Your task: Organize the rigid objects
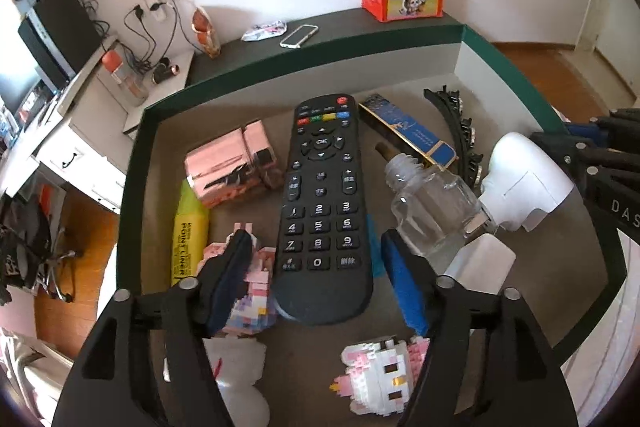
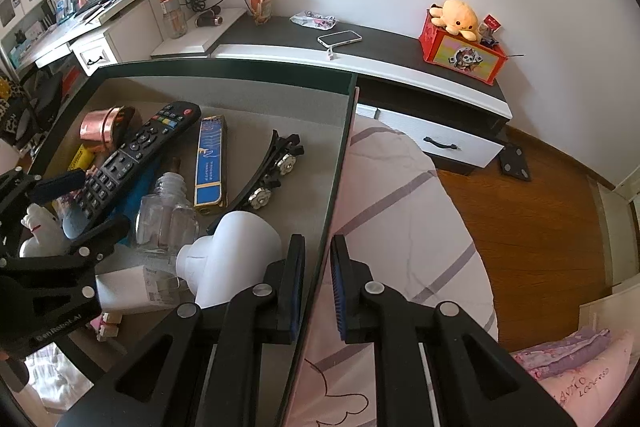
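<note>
A grey-lined box with a dark green rim [image 1: 320, 65] holds several rigid objects. A black remote [image 1: 320, 187] lies lengthwise in its middle. My left gripper [image 1: 320, 271] stands open astride the remote's near end, pads clear of it. Its left finger [image 1: 236, 267] rests against a pink brick figure [image 1: 258, 291]. To the right lie a clear glass bottle [image 1: 432, 203], a white plug-in device [image 1: 524, 183], a blue-gold carton [image 1: 412, 135] and black hair clips [image 1: 460, 131]. My right gripper [image 2: 318, 247] is shut on the box's thin right wall [image 2: 340, 155].
Also in the box: a pink case [image 1: 232, 167], a yellow highlighter [image 1: 188, 239], a white brick cat [image 1: 380, 379], a white figurine [image 1: 240, 379]. Striped bedding [image 2: 400, 207] lies right of the box. Behind, a sideboard [image 2: 400, 43] carries a phone [image 2: 340, 38] and a red toy box [image 2: 460, 55].
</note>
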Demonstrator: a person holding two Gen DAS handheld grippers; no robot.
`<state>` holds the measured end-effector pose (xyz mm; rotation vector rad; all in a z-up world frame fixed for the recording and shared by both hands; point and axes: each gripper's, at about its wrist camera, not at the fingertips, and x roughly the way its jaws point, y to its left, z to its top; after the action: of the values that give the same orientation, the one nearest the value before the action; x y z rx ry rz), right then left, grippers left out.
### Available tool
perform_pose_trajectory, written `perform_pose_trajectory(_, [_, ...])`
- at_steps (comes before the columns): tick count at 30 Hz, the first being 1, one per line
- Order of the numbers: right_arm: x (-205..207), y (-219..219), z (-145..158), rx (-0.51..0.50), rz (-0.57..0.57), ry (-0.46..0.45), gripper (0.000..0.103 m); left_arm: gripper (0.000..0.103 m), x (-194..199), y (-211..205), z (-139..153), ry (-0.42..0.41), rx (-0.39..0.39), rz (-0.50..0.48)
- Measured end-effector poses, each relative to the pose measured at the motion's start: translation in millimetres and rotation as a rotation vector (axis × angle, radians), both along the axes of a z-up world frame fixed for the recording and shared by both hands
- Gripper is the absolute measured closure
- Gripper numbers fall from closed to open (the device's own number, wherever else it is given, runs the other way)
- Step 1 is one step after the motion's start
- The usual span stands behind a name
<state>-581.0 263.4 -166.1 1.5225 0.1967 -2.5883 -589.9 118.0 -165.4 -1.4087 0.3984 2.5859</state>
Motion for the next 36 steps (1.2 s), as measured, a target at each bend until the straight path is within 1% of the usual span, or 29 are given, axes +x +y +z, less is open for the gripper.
perform_pose_trajectory(4, [2, -1, 1, 0.007, 0.000, 0.001, 0.089, 0.024, 4, -6, 2, 0.020, -0.013, -0.005])
perform_pose_trajectory(7, [5, -3, 2, 0.021, 0.001, 0.006, 0.089, 0.017, 6, -13, 5, 0.029, -0.019, 0.002])
perform_pose_trajectory(9, [6, -4, 3, 0.019, 0.002, 0.010, 0.085, 0.009, 8, -17, 6, 0.034, -0.020, 0.014])
perform_pose_trajectory(12, [8, -4, 6, 0.017, 0.003, 0.014, 0.082, 0.001, 13, -26, 14, 0.059, -0.003, 0.009])
perform_pose_trajectory(14, [11, -6, 10, 0.021, 0.004, 0.027, 0.078, 0.001, 16, -32, 20, 0.087, 0.002, 0.016])
perform_pose_trajectory(17, [17, -13, 19, 0.039, 0.009, 0.055, 0.075, 0.001, 21, -41, 25, 0.102, 0.001, 0.031])
perform_pose_trajectory(18, [19, -16, 22, 0.045, 0.013, 0.065, 0.071, 0.001, 22, -43, 27, 0.105, 0.007, 0.037])
perform_pose_trajectory(19, [22, -19, 26, 0.045, 0.020, 0.079, 0.064, 0.001, 23, -48, 29, 0.109, 0.021, 0.047])
perform_pose_trajectory(20, [25, -23, 30, 0.036, 0.030, 0.089, 0.059, 0.001, 25, -50, 31, 0.110, 0.031, 0.051])
perform_pose_trajectory(21, [26, -26, 33, 0.036, 0.037, 0.094, 0.051, 0.001, 26, -53, 32, 0.112, 0.040, 0.055])
perform_pose_trajectory(22, [30, -32, 35, 0.043, 0.051, 0.103, 0.046, 0.000, 28, -55, 33, 0.115, 0.044, 0.058])
perform_pose_trajectory(23, [32, -37, 37, 0.044, 0.068, 0.110, 0.045, 0.000, 30, -57, 33, 0.117, 0.045, 0.060])
perform_pose_trajectory(24, [33, -40, 39, 0.037, 0.077, 0.113, 0.040, 0.000, 32, -58, 34, 0.118, 0.048, 0.061])
perform_pose_trajectory(27, [37, -48, 40, 0.004, 0.099, 0.111, 0.019, 0.000, 38, -62, 36, 0.119, 0.071, 0.058])
perform_pose_trajectory(30, [43, -54, 42, 0.001, 0.119, 0.133, 0.019, 0.000, 45, -64, 38, 0.128, 0.079, 0.058])
perform_pose_trajectory(32, [47, -55, 44, -0.004, 0.121, 0.149, 0.011, 0.000, 49, -65, 40, 0.134, 0.081, 0.061])
perform_pose_trajectory(33, [50, -55, 45, 0.001, 0.119, 0.162, 0.000, 0.000, 51, -66, 41, 0.135, 0.088, 0.061])
perform_pose_trajectory(36, [59, -56, 46, -0.004, 0.123, 0.187, 0.000, 0.000, 59, -69, 45, 0.150, 0.117, 0.071])
